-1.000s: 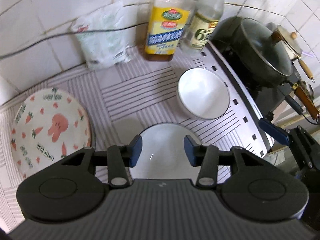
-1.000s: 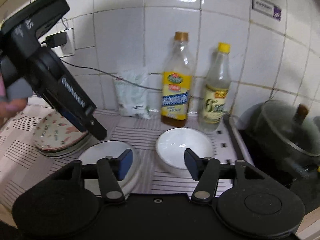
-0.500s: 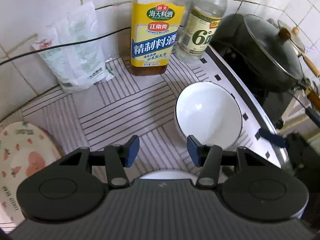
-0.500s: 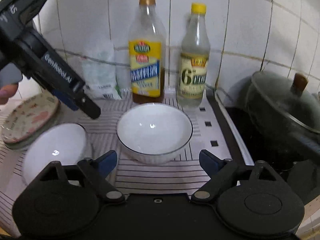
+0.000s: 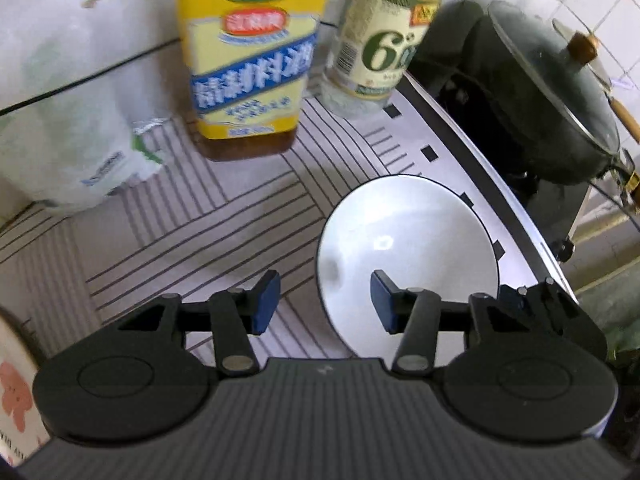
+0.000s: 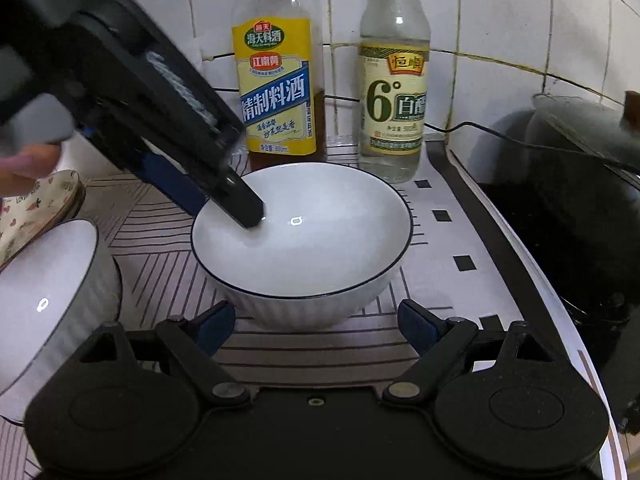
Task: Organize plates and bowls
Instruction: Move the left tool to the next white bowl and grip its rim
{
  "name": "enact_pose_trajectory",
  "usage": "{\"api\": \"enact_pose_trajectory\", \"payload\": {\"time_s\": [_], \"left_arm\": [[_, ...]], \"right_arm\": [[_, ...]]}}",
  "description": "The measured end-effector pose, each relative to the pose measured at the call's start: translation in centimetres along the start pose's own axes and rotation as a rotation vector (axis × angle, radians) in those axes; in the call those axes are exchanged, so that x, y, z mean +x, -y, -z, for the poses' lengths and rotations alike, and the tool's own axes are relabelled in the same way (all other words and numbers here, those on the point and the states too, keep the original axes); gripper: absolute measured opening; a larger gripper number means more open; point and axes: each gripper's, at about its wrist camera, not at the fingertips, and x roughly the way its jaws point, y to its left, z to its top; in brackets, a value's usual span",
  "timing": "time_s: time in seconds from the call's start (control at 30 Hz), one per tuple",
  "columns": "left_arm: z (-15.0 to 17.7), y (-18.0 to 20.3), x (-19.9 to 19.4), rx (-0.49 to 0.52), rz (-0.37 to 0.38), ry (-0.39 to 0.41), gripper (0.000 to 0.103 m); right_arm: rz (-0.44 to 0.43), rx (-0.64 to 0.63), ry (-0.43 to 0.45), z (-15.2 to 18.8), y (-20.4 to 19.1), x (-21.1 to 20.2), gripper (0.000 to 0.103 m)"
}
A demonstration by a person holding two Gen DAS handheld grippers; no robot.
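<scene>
A white bowl with a dark rim (image 6: 304,252) sits on the striped mat; it also shows in the left wrist view (image 5: 408,248). My left gripper (image 5: 325,300) is open and straddles the bowl's left rim, one finger inside and one outside. My right gripper (image 6: 316,326) is open wide, its fingers on either side of the bowl's near wall. A second white bowl (image 6: 44,304) stands at the left. A patterned plate (image 6: 36,208) lies behind it and also shows in the left wrist view (image 5: 16,392).
A yellow-label bottle (image 6: 278,80) and a clear vinegar bottle (image 6: 394,80) stand at the tiled wall behind the bowl. A plastic bag (image 5: 68,136) leans at the wall. A lidded black pot (image 5: 532,92) sits on the stove at the right.
Both grippers have moved forward to the right-hand white bowl. The left gripper left the other bowl and now straddles this bowl's rim. The right gripper opened wider.
</scene>
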Motion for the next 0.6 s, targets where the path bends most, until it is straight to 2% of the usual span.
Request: {"api": "enact_pose_trajectory", "payload": {"time_s": [0.07,0.27,0.6], "left_arm": [[-0.1,0.2,0.6,0.006,0.003,-0.010,0.034],[0.1,0.0,2.0,-0.030,-0.017,-0.029,0.014],[0.9,1.7,0.0,0.089,-0.056,0.037,0.013]], "right_arm": [[-0.011,-0.011,0.003,-0.1,0.1,0.2,0.091],[-0.046,0.040,0.010,-0.3,0.6,1.3,0.091],[-0.019,0.034,0.021,-1.3,0.1,1.3,0.089]]}}
